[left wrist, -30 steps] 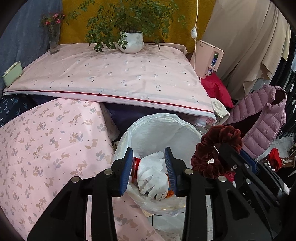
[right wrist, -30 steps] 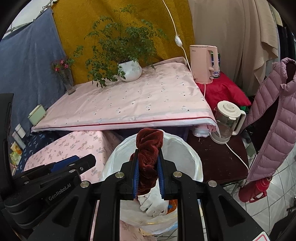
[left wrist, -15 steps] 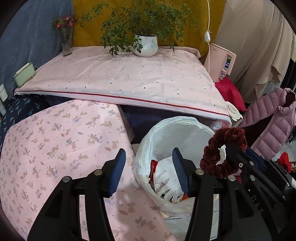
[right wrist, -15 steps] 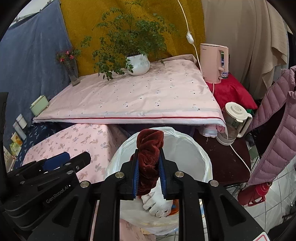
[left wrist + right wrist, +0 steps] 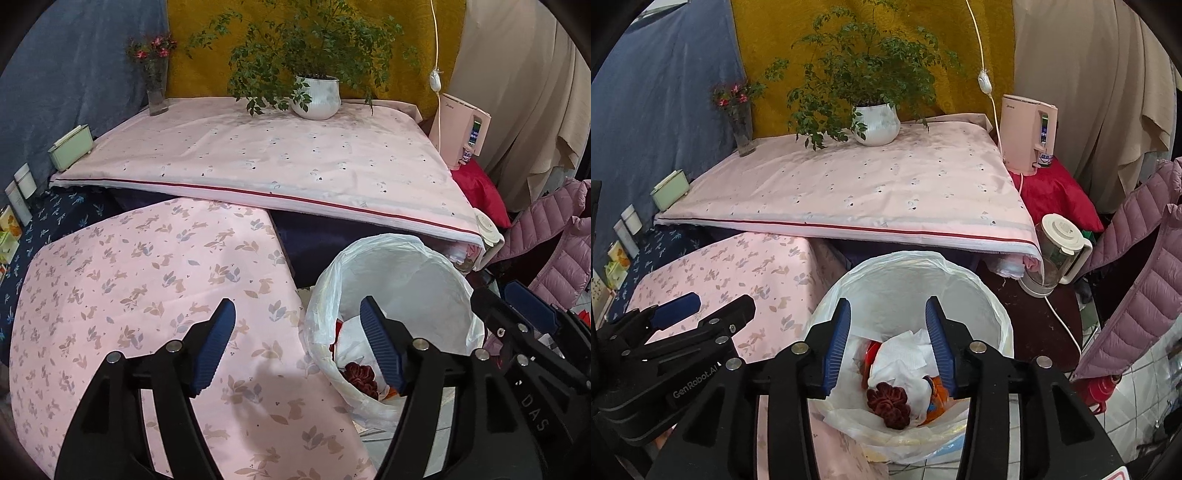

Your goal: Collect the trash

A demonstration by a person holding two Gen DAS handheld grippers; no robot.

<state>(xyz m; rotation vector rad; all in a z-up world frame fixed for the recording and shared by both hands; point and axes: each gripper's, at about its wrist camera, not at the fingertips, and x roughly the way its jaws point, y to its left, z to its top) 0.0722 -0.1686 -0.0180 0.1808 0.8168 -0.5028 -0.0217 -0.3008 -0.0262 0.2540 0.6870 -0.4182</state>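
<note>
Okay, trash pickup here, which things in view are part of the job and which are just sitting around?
Part of the job: bin, scrunchie and tissue in it, right gripper above, jaws opening, empty.

Just sitting around: plant, vase, kettle, jacket, green box.

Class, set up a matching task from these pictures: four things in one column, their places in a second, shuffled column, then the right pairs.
Things:
1. dark red scrunchie
2. potted plant
3. glass kettle
4. pink water dispenser

Places:
A. on the red cloth
B. inside the lined trash bin
C. on the dark side table
D. on the pink-covered table

Pairs: 1-B, 2-D, 3-C, 4-A
</note>
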